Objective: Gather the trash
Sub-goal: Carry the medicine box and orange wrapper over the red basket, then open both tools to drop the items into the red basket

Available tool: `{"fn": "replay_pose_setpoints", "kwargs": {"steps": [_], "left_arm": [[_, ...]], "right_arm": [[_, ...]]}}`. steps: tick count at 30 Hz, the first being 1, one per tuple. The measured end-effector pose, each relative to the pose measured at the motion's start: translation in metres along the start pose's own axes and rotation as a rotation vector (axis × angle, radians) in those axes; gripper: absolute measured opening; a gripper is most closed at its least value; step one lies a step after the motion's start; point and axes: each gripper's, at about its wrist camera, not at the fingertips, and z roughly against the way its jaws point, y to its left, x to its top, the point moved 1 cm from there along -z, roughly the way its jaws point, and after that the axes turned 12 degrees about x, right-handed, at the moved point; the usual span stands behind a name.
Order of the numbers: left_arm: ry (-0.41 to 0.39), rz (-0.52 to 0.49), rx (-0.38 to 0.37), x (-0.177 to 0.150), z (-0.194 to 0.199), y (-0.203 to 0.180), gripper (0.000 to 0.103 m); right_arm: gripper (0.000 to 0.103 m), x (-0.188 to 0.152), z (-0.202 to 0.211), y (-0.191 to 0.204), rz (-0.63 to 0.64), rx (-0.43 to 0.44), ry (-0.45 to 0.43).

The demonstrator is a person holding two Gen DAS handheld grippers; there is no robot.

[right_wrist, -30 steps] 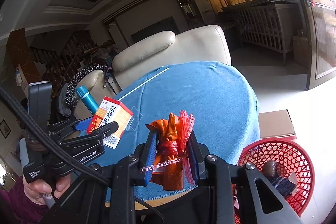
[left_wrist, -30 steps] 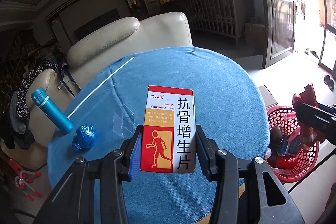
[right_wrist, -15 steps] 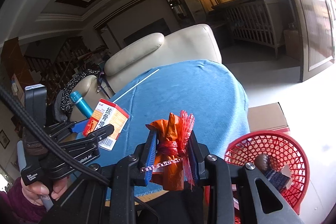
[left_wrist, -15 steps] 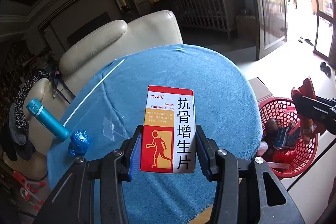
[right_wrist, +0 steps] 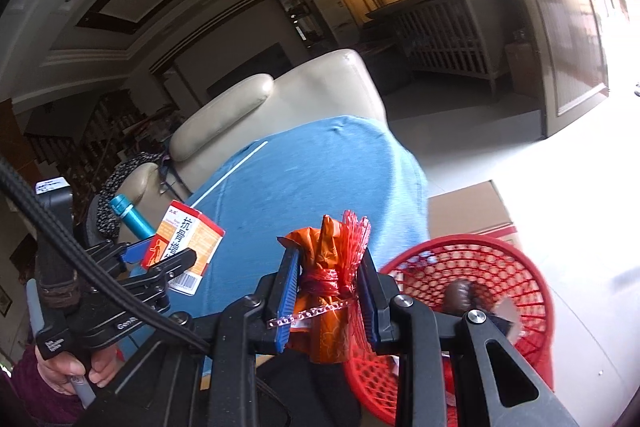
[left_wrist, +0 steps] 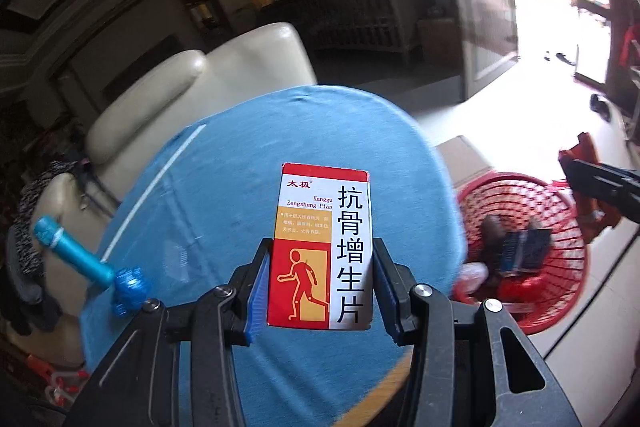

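Above the near edge of the round surface (left_wrist: 240, 167) draped in blue cloth, my left tool (left_wrist: 320, 283) is clamped on a rectangular red, white and orange cardboard medicine box (left_wrist: 322, 247), pads pressing its two narrow sides at the lower half, the printed face toward the camera. My right tool (right_wrist: 326, 301) is clamped on a crumpled orange plastic wrapper bundled in red mesh netting (right_wrist: 330, 279), gripped at its tied waist.

The red plastic lattice waste basket (right_wrist: 520, 267) stands on the floor just beside the surface, below and to the right of the right tool; it already holds several discarded items.

Assessment: the box looks light and stiff, though likely hollow; a firmer squeeze could cave its sides, so the present side grip is appropriate. The bundle is soft, light and compressible; its loose mesh may snag on the pads at release.

A crumpled blue foil scrap (left_wrist: 130, 289) and a blue cylindrical bottle (left_wrist: 70, 253) lie at the left rim of the surface, not yet collected.
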Motion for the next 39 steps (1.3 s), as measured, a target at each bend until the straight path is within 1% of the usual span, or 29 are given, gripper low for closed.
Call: {"fn": "replay_pose_setpoints", "kwargs": {"steps": [2,6,8,10,15,25,33,39], "left_arm": [[-0.009,-0.023,-0.049,0.005,0.002,-0.013,0.049],[-0.024,-0.059,-0.180,0.014,0.006,-0.037,0.049],[-0.027,-0.075,-0.221,0.018,0.006,-0.049,0.049],[-0.028,-0.089,-0.247,0.020,0.007,-0.059,0.049],[-0.013,-0.125,-0.266,0.023,0.005,-0.082,0.049],[0.013,-0.165,-0.277,0.026,-0.004,-0.103,0.049],[0.031,-0.189,-0.325,0.025,-0.012,-0.115,0.049],[0.037,-0.186,-0.369,0.025,-0.015,-0.119,0.049]], "right_arm": [[0.030,-0.001,0.009,-0.008,-0.007,-0.023,-0.009],[0.030,-0.002,0.027,-0.029,-0.049,-0.070,-0.029],[0.030,-0.002,0.035,-0.040,-0.077,-0.085,-0.041],[0.030,-0.002,0.041,-0.048,-0.092,-0.105,-0.048],[0.030,-0.003,0.053,-0.065,-0.129,-0.135,-0.060],[0.031,-0.007,0.054,-0.078,-0.163,-0.131,-0.059],[0.031,-0.007,0.051,-0.090,-0.200,-0.131,-0.060],[0.031,-0.007,0.044,-0.094,-0.208,-0.137,-0.049]]}}
